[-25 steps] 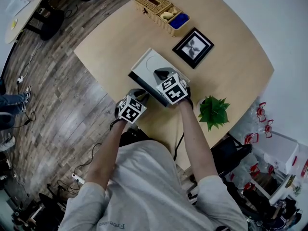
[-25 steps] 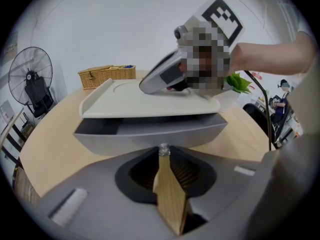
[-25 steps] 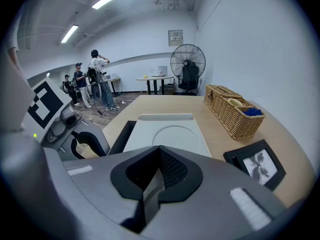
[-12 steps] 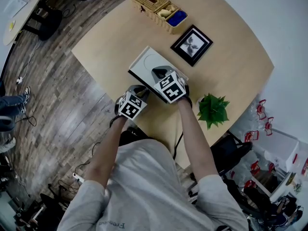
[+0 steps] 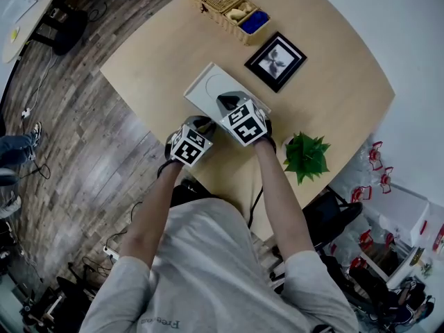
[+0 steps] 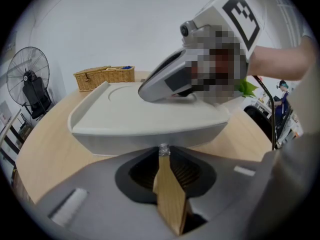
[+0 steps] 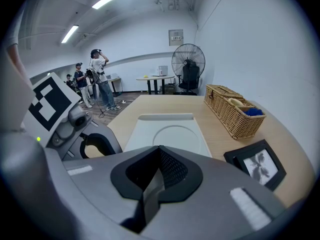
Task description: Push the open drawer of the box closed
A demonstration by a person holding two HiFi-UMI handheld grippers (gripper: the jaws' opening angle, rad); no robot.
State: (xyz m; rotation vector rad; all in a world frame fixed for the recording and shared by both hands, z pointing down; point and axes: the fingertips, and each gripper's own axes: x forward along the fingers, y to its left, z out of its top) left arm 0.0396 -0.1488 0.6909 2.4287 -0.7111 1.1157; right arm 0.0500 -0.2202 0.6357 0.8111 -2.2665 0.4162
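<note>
A white box (image 5: pixel 207 89) with a round recess in its lid lies on the round wooden table (image 5: pixel 152 54). My left gripper (image 5: pixel 202 123) is shut, and its tips (image 6: pixel 163 151) press against a small metal knob on the box's near face (image 6: pixel 150 138). That drawer face looks about flush with the body. My right gripper (image 5: pixel 223 102) is shut too and rests on the lid (image 7: pixel 170 133), with its tips (image 7: pixel 159 149) pointing across it. In the left gripper view it lies across the lid's right half (image 6: pixel 165 81).
Beyond the box, a wicker basket (image 5: pixel 232 9) stands at the far edge. A black-framed picture (image 5: pixel 277 60) lies to the right, and a small green plant (image 5: pixel 306 157) is near the right arm. The table's edge runs close on the left. Several people (image 7: pixel 97 79) and a fan (image 7: pixel 187 64) stand far off.
Both grippers have moved a little forward. The dark band along the box's near side has shrunk as the left gripper pushed in against it.
</note>
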